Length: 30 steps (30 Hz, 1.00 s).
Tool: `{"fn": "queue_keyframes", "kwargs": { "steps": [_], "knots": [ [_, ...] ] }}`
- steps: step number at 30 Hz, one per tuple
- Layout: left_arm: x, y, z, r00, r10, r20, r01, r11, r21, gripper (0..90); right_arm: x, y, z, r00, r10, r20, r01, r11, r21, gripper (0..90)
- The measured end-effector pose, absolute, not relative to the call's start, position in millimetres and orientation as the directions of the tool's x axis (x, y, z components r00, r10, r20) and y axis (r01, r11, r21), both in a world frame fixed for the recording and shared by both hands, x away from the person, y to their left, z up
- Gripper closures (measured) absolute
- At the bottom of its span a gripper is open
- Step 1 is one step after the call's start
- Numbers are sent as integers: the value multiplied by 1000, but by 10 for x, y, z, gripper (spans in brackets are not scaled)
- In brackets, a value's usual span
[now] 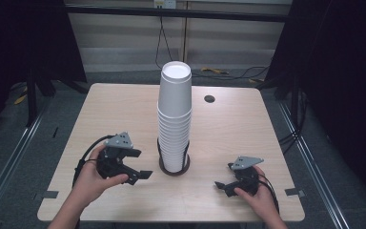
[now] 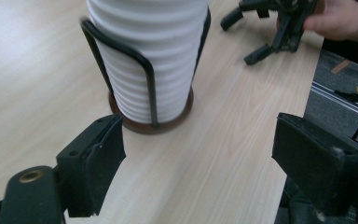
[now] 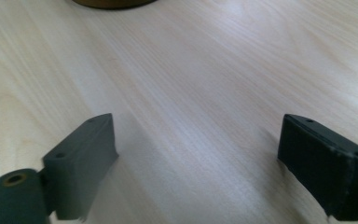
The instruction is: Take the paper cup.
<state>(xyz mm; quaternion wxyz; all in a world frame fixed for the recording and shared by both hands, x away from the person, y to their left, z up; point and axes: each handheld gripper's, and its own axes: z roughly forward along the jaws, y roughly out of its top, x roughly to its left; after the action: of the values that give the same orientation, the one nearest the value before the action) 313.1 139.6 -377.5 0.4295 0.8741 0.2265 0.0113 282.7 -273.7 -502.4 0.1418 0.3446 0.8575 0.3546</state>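
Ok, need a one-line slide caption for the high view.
Tall stack of white cups in a wire holder mid-table, open left gripper and right gripper either side.

high view: looked forward and down over whole table (image 1: 228,124) | gripper views: low, close to tabletop | shared: cup stack (image 1: 175,119) holder base

White cups (image 1: 175,114) (ribbed rims), black wire holder (image 2: 147,74), pale wood-grain table (image 1: 248,138).

A pale wood-grain worktop (image 1: 124,119) with rounded corners carries a round brown holder base (image 2: 142,126) near its middle, from which black wire uprights (image 2: 147,79) rise around a tall stack of white cups (image 1: 175,119). A small dark round grommet (image 1: 209,99) sits in the worktop's far right part.
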Motion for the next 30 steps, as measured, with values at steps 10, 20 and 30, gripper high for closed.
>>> {"fn": "queue_keyframes", "kwargs": {
  "steps": [10, 20, 30],
  "knots": [
    [3365, 1368, -3239, 901, 408, -149, 356, -499, 790, 165, 2877, -2705, -4814, -768, 637, 73, 489, 509, 708, 139],
    [3529, 1264, -2762, 906, 399, -142, 326, -442, 836, 158, 3048, -2366, -4048, -831, 548, 97, 389, 448, 805, 136],
    [3655, 1149, -2442, 904, 408, -130, 315, -428, 847, 158, 3243, -2113, -3463, -860, 506, 64, 328, 452, 829, 137]
  ]
}}
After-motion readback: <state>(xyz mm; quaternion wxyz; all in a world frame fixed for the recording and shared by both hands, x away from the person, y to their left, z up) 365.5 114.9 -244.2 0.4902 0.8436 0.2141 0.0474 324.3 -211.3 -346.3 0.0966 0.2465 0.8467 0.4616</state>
